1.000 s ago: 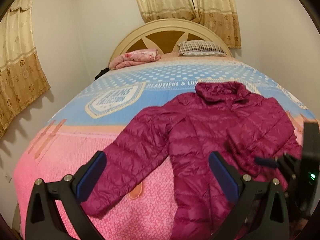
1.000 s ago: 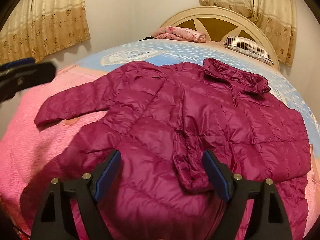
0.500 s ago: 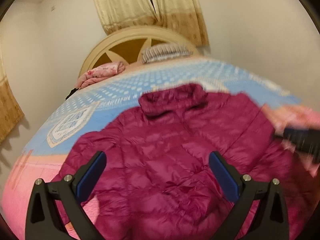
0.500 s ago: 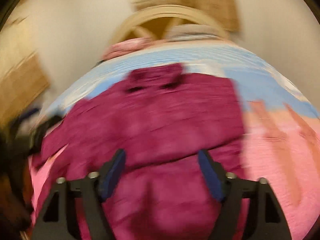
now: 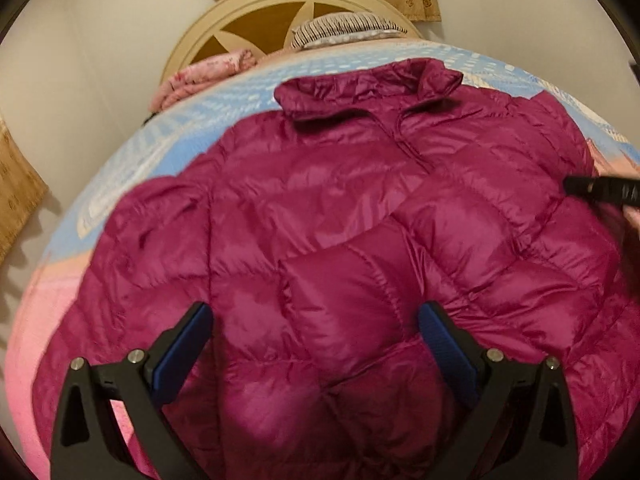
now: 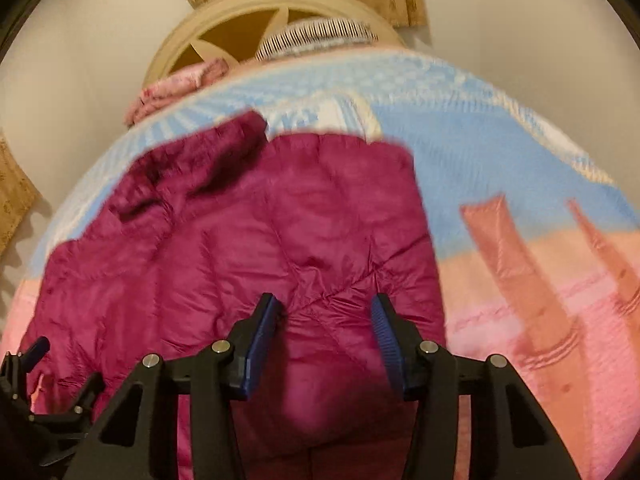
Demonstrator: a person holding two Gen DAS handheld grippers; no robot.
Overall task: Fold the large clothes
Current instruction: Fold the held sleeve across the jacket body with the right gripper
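Across pink-and-blue bedspread [image 5: 132, 148], magenta jacket [image 5: 328, 216]; beyond, arched headboard [image 5: 256, 12].

Magenta puffer jacket [image 5: 340, 216] spread on patterned bedspread [image 5: 192, 128], left tool [image 5: 316, 344] wide apart above its lower front

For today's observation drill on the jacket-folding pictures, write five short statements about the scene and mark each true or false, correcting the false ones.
1. The jacket is magenta and quilted. True.
2. The jacket hangs on a hanger. False: it lies spread on the bed.
3. The left tool is clamped shut on a sleeve. False: its fingers stand wide apart above the jacket.
4. A striped pillow lies by the headboard. True.
5. The right tool is over the pillow. False: it is over the jacket's edge, fingers apart.
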